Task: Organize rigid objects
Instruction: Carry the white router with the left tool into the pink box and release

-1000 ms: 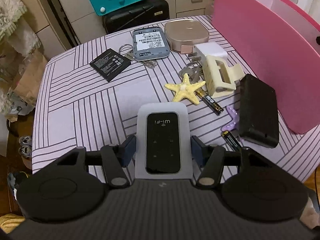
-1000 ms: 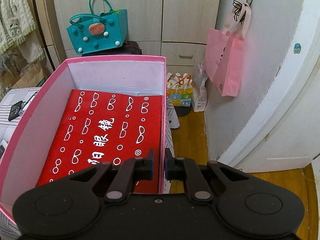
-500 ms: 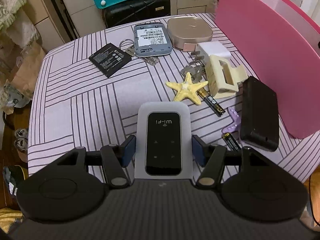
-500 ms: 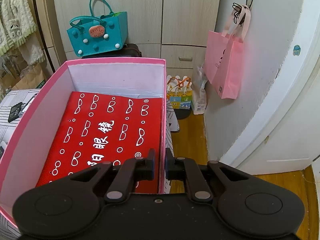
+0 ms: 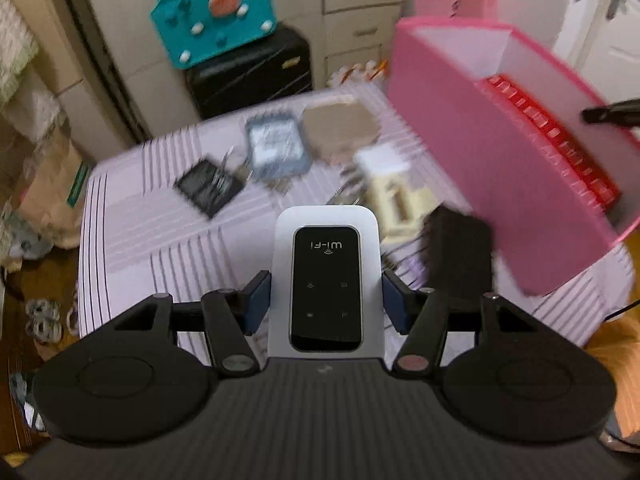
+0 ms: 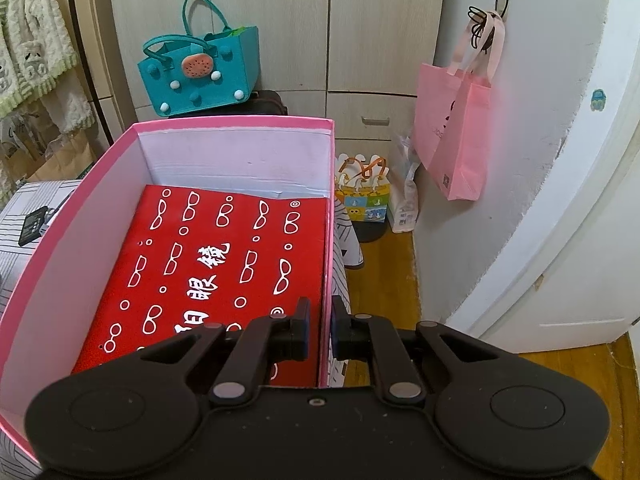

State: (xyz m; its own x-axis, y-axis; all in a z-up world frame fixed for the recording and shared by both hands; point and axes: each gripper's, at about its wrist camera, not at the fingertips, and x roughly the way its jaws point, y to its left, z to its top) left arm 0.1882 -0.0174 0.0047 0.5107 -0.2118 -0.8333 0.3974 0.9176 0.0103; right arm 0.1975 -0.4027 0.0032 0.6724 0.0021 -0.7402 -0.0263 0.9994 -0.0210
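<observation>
Left wrist view: the left gripper (image 5: pixel 325 294) holds the white Wi-Fi router (image 5: pixel 325 280) by its long sides, both blue pads (image 5: pixel 258 300) pressed against the casing, and the device hangs clear of the striped tablecloth (image 5: pixel 132 240). The pink box (image 5: pixel 472 184) stands to the right of the router and a little beyond it, its open top showing a red lining (image 5: pixel 552 136). The rest of the clutter on the cloth, left of the box, is smeared by motion; a dark flat block and a cream plastic piece seem to lie just beside the box's near wall, though I would not swear to their shapes.

In the right wrist view the right gripper (image 6: pixel 320 330) straddles the box's right-hand wall (image 6: pixel 326 240), fingers narrow with one on each side of the rim; whether the pads actually pinch the wall I cannot tell.

The step in hand looks like carrying the router over to the box. Next, it must clear the box's near wall, come over the red lining, go low, and only then be let go, so it lands flat rather than dropping.
</observation>
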